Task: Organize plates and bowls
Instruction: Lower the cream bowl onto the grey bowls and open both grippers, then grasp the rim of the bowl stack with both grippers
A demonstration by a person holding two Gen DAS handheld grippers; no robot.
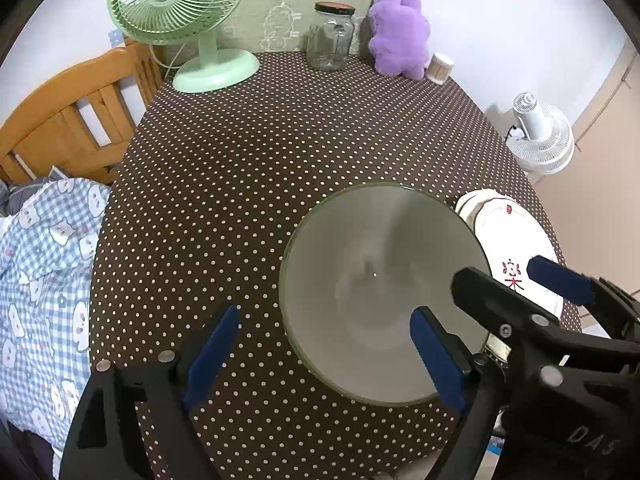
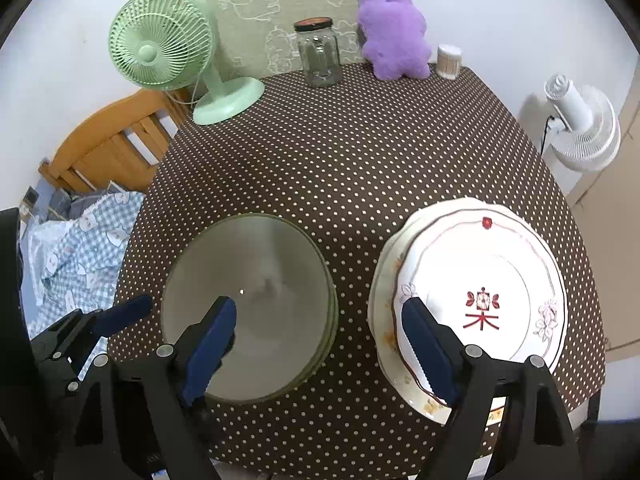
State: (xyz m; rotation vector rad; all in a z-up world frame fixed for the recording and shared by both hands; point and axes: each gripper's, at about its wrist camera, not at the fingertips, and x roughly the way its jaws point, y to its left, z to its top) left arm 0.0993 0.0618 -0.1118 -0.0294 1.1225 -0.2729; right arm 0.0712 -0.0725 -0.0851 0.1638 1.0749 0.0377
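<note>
A stack of grey-green bowls [image 1: 380,292] [image 2: 248,304] sits on the dotted tablecloth near the front edge. To its right lies a stack of white plates [image 2: 480,300] [image 1: 516,240]; the top one has a red character and flower trim. My left gripper [image 1: 324,352] is open and empty, its right finger over the bowls' near rim. My right gripper [image 2: 320,344] is open and empty above the gap between bowls and plates, its right finger over the plates' left rim. It also shows in the left wrist view [image 1: 520,280], and the left gripper shows in the right wrist view [image 2: 120,316].
At the back of the table [image 2: 360,152] stand a green desk fan [image 2: 168,60], a glass jar [image 2: 318,54], a purple plush toy [image 2: 394,34] and a small cotton-swab tub [image 2: 449,61]. A wooden chair [image 1: 68,116] with checked cloth [image 1: 40,280] is left. A white fan [image 2: 580,128] stands right.
</note>
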